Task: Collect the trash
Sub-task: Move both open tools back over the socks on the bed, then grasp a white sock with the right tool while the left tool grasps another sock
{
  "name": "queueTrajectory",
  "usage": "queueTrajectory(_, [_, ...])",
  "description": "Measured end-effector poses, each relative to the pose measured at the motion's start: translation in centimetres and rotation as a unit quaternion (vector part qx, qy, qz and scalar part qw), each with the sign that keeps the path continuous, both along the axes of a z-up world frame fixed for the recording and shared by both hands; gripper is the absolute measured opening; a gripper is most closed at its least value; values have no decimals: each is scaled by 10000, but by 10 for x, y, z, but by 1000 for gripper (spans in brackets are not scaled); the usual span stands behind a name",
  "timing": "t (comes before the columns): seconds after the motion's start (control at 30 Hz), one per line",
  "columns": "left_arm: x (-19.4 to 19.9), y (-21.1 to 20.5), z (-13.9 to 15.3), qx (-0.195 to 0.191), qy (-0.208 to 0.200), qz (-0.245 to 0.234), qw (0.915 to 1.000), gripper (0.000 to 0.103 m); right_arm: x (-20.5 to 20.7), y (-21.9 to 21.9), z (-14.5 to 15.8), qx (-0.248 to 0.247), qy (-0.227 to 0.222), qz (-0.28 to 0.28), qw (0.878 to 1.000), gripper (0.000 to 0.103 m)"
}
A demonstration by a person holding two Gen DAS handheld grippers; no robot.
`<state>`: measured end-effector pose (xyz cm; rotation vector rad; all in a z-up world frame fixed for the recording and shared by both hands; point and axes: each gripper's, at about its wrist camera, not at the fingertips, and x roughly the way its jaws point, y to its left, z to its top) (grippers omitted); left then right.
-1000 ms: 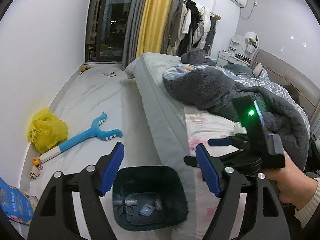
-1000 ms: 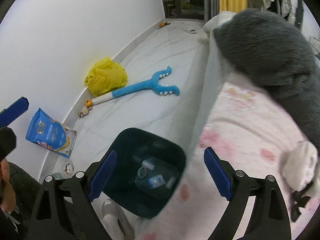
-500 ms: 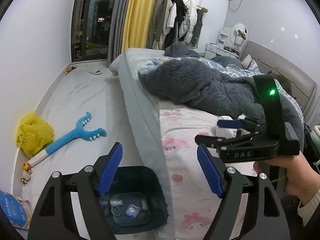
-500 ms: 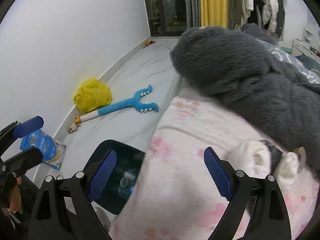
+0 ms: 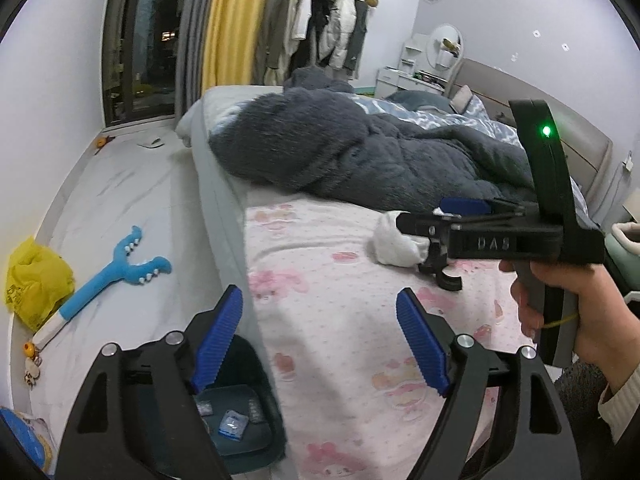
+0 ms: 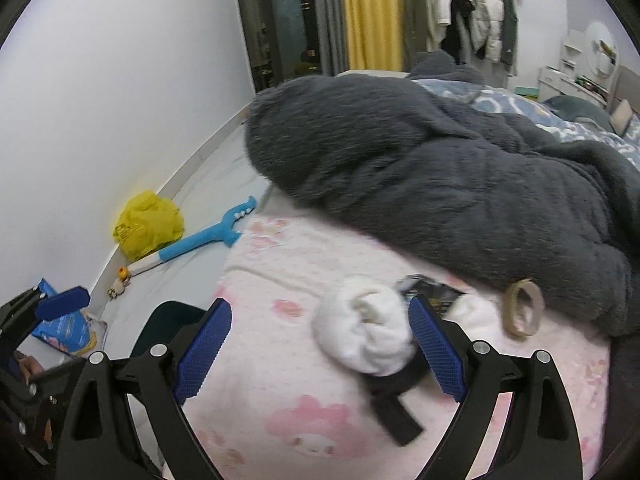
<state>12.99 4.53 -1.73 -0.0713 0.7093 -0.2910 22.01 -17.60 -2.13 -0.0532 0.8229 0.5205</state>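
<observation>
A white crumpled wad (image 6: 364, 336) lies on the pink bed sheet (image 6: 280, 360), on top of a black strap (image 6: 394, 404). Beside it are a dark wrapper (image 6: 434, 294), a second white wad (image 6: 476, 312) and a cardboard tape ring (image 6: 524, 308). My right gripper (image 6: 320, 348) is open, and the first wad shows between its fingers, close to the right pad. My left gripper (image 5: 320, 340) hangs over the bed's edge, its jaws opening with nothing between them. A dark bin (image 5: 244, 420) with several scraps stands on the floor below it. The right gripper (image 5: 452, 240) reaches the wad (image 5: 396, 244).
A fluffy grey blanket (image 6: 420, 168) covers the bed behind the wads. On the floor by the wall lie a yellow bag (image 5: 36, 284), a blue toy grabber (image 5: 116, 272) and a blue packet (image 6: 68, 328). The bin (image 6: 168, 328) stands against the bed's side.
Both grippers have swung from above the bin to over the bed. The white wad has come between the right fingers. The left jaws stand wider.
</observation>
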Motion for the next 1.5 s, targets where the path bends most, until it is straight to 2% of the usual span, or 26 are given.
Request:
queueTrajectory(0.3, [14, -31, -17, -121, 160, -281, 9994, 84, 16, -47, -12, 64, 62, -431, 9990, 91])
queueTrajectory(0.47, [19, -52, -23, -156, 188, -459, 9986, 84, 28, -69, -30, 214, 304, -647, 9972, 91])
queueTrajectory(0.67, [24, -80, -30, -136, 209, -700, 9972, 84, 39, -89, -48, 697, 660, -824, 9920, 91])
queueTrajectory(0.77, [27, -93, -36, -153, 257, -801, 9963, 84, 45, -97, -58, 953, 874, -891, 9876, 86])
queueTrajectory(0.87, [30, -105, -45, -158, 339, -910, 9951, 84, 50, -103, -65, 1137, 1012, -980, 9835, 84])
queueTrajectory(1.1, [38, -123, -58, -265, 491, -989, 9935, 82, 56, -112, -74, 1217, 1163, -1096, 9796, 71])
queueTrajectory(1.27, [44, -129, -62, -380, 577, -893, 9936, 78, 55, -123, -75, 1318, 1198, -1184, 9769, 65])
queueTrajectory(1.5, [52, -135, -66, -525, 662, -749, 9936, 69, 52, -124, -73, 917, 1015, -1118, 9843, 39])
